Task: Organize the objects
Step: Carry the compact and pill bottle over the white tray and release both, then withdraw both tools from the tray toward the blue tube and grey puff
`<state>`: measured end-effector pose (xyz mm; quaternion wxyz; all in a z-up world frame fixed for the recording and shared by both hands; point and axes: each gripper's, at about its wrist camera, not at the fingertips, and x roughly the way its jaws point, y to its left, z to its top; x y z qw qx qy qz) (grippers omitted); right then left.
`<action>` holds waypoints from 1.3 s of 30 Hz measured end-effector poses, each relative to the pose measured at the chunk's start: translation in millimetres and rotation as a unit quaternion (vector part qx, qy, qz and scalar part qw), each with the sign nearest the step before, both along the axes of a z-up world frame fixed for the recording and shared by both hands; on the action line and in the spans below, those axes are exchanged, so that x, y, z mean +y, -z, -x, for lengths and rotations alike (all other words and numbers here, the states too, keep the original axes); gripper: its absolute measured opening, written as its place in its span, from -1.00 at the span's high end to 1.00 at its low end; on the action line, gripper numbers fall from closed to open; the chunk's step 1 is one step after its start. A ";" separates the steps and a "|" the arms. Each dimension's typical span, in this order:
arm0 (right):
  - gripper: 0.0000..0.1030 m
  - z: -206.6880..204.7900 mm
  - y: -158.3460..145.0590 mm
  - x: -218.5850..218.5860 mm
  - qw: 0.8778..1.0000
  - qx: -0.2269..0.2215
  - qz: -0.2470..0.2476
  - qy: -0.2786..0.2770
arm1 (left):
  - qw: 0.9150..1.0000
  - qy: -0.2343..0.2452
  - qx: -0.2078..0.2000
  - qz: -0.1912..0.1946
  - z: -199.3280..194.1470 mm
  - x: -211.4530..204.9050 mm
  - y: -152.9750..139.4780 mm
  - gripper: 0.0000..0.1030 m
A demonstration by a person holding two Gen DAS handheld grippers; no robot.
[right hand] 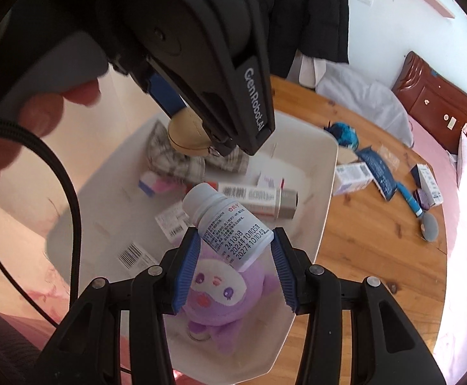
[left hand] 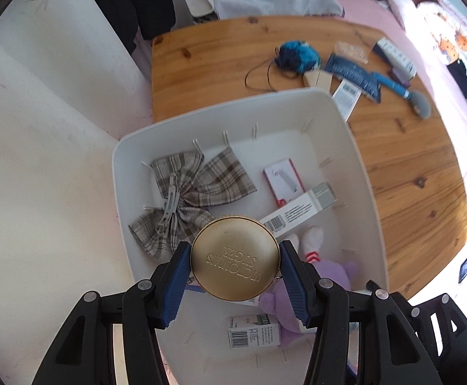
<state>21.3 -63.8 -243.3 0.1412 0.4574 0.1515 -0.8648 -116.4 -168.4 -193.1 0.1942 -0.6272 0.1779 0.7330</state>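
Note:
My left gripper [left hand: 235, 256] is shut on a round gold tin [left hand: 235, 258] and holds it above the white bin [left hand: 355, 147]. In the right wrist view the left gripper [right hand: 198, 128] hangs over the bin's far side with the gold tin [right hand: 187, 134] in it. My right gripper [right hand: 235, 243] is shut on a white pill bottle [right hand: 227, 224], tilted, above the bin [right hand: 326, 173] and over a purple plush toy [right hand: 220, 292]. The bin holds a plaid cloth bow [left hand: 185, 199], a long white box [left hand: 297, 211], small boxes and the plush toy [left hand: 284, 301].
On the wooden table [left hand: 409, 176] beyond the bin lie a blue yarn ball [left hand: 297, 54], a blue packet [left hand: 355, 73], a blue-handled brush [left hand: 403, 89] and small boxes [right hand: 352, 176]. A white board [left hand: 41, 160] lies at the left. A pink bed [right hand: 457, 224] borders the right.

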 end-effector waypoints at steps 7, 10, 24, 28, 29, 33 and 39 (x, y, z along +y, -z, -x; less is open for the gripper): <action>-0.09 -0.8 12.5 -1.7 1.000 -0.023 -0.021 -0.001 | 1.000 0.013 -0.003 0.008 -2.9 9.4 5.8 -0.15; -0.27 -4.0 8.7 -0.3 1.000 -0.014 -0.021 -0.002 | 1.000 0.014 0.002 0.007 -2.9 11.5 2.2 -0.33; -0.27 -6.9 -18.5 8.2 0.999 0.032 -0.013 0.011 | 1.000 0.008 0.016 -0.015 1.4 18.4 -20.9 -0.33; -0.27 -7.5 -25.0 10.6 0.999 0.043 -0.014 0.014 | 0.999 0.009 0.023 -0.025 -0.1 19.7 -30.8 -0.33; -0.27 -7.7 -26.5 11.1 0.999 0.044 -0.013 0.015 | 0.999 0.009 0.025 -0.028 -0.1 19.8 -33.6 -0.33; -0.27 -8.8 -35.0 14.7 0.998 0.051 -0.006 0.021 | 0.999 0.008 0.034 -0.041 -2.2 20.4 -46.3 -0.33; -0.27 -13.9 -52.0 19.2 0.997 0.072 -0.004 0.027 | 0.996 0.014 0.050 -0.068 -7.6 23.6 -71.3 -0.33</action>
